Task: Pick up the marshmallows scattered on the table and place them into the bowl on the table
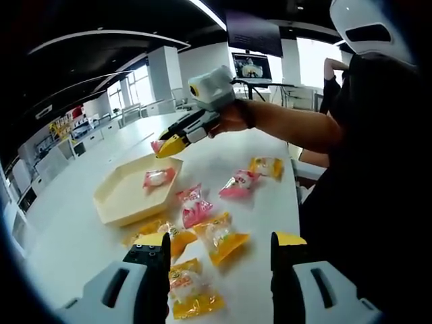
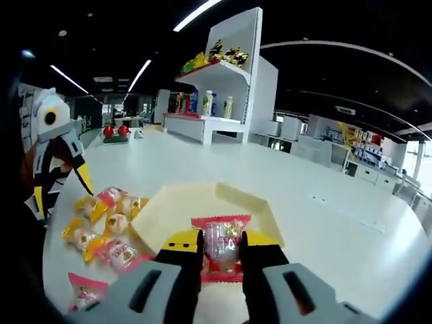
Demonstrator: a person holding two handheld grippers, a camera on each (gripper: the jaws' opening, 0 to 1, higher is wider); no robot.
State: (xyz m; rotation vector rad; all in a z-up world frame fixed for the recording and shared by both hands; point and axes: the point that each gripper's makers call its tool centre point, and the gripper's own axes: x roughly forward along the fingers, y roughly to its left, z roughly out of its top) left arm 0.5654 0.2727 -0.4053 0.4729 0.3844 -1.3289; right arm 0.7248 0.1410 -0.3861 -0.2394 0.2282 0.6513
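Observation:
A cream hexagonal bowl lies on the white table with one pink marshmallow packet inside. Above its far edge hovers my right gripper, shut on a pink packet. In the right gripper view that packet stands pinched in my right gripper over the bowl. My left gripper is open, low over several yellow packets. Pink packets lie beside the bowl. The left gripper also rises at the left of the right gripper view, above the loose packets.
The person's arm reaches across the table from the right. The table edge runs close to the person's body. A white shelf with goods stands beyond the table. A monitor hangs at the back.

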